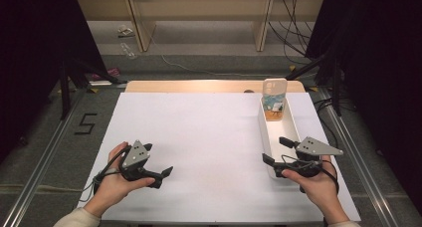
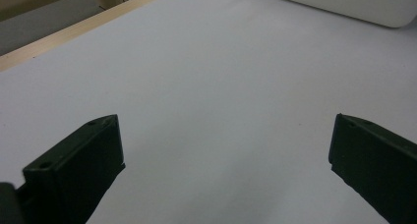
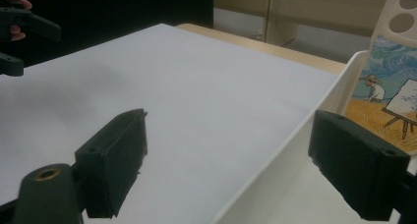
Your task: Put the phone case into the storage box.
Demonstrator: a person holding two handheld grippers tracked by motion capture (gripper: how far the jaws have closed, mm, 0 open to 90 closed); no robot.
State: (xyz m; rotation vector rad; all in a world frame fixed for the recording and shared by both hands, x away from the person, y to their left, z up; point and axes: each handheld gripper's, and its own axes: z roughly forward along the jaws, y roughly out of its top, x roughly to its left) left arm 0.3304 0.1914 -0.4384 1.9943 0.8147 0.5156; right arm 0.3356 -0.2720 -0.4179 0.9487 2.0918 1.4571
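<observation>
Right gripper [image 1: 274, 150], jaws spread, straddles a white tray [image 1: 291, 132] holding a painted phone case [image 1: 274, 100]; left gripper [image 1: 158, 174] spread over paper; floor reads "5" [image 1: 85, 123].

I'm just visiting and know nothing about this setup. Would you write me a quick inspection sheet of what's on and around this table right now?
Surface: white table top, with a bare wooden strip along the far edge.
Job's things: a long white tray at the right side; a phone case printed with a painting scene stands upright at its far end.
Clutter: nothing seen on the table.
Grippers: left gripper open, held above the table; right gripper open, its jaws astride the tray's left wall.
Cables: one trails from each gripper; more lie on the floor beyond.
Surroundings: wooden shelving behind, a "5" marked on the floor at left.
</observation>
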